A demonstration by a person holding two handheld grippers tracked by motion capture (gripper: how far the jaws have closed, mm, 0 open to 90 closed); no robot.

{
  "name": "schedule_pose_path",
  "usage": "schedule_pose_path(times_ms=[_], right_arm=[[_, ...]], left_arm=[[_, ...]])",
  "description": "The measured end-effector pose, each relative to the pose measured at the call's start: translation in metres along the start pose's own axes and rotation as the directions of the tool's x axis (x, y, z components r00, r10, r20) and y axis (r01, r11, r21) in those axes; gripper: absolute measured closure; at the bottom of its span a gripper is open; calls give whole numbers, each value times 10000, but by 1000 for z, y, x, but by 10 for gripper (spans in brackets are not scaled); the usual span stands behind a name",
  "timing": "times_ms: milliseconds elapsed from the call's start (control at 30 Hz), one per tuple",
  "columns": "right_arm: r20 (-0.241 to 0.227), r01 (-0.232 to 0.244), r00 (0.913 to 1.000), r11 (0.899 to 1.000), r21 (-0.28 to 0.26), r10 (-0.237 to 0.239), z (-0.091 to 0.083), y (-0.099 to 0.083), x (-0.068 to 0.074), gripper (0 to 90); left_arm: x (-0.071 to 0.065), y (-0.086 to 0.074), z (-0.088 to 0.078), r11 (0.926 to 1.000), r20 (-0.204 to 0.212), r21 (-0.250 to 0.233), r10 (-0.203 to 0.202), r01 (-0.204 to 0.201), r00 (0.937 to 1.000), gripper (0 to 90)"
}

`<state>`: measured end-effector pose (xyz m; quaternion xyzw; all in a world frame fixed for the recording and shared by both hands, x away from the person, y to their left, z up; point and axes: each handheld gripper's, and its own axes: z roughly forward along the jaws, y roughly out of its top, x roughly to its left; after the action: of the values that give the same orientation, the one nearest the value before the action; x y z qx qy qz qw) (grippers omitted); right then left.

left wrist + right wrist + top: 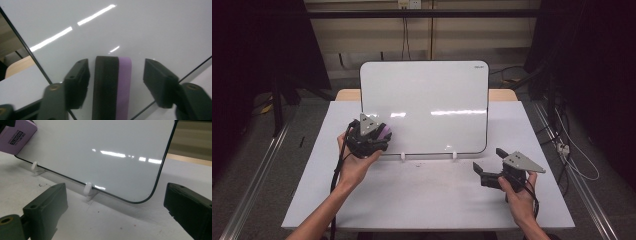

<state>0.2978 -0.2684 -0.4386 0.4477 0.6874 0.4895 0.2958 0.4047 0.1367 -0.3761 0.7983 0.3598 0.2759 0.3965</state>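
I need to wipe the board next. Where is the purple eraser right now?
The purple eraser sits against the whiteboard near its lower left corner in the high view, between the left gripper jaws, which stand apart from it.

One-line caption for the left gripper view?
Open left gripper straddles a purple eraser resting against the whiteboard.

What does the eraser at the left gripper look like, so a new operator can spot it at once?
Find the whiteboard propped at the table's back. At its lower left corner, between the left gripper's open jaws, sits the eraser: a small block, purple on one side, black on the other, against the white surface.
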Motion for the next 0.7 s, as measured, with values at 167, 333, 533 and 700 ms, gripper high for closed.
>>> schedule_pose_path(times_ms=[167, 333, 533, 700], right_arm=[[-9, -2, 10000, 10000, 14, 2, 2, 0, 0, 48], [11, -5, 10000, 10000, 26, 5, 1, 0, 1, 49], [33, -12, 10000, 10000, 25, 12, 1, 0, 0, 58], [56, -49, 10000, 10000, -43, 49, -1, 0, 0, 58]], left_arm=[[5, -4, -5, 9970, 367, -504, -566, 584, 9977, 137], [9, -8, -16, 9913, 928, -799, -973, 1048, 9909, 54], [10, -14, -34, 9797, 1452, -1439, -1188, 1398, 9822, 40], [7, -24, -43, 9801, 1272, -1361, -1275, 1446, 9836, 44]])
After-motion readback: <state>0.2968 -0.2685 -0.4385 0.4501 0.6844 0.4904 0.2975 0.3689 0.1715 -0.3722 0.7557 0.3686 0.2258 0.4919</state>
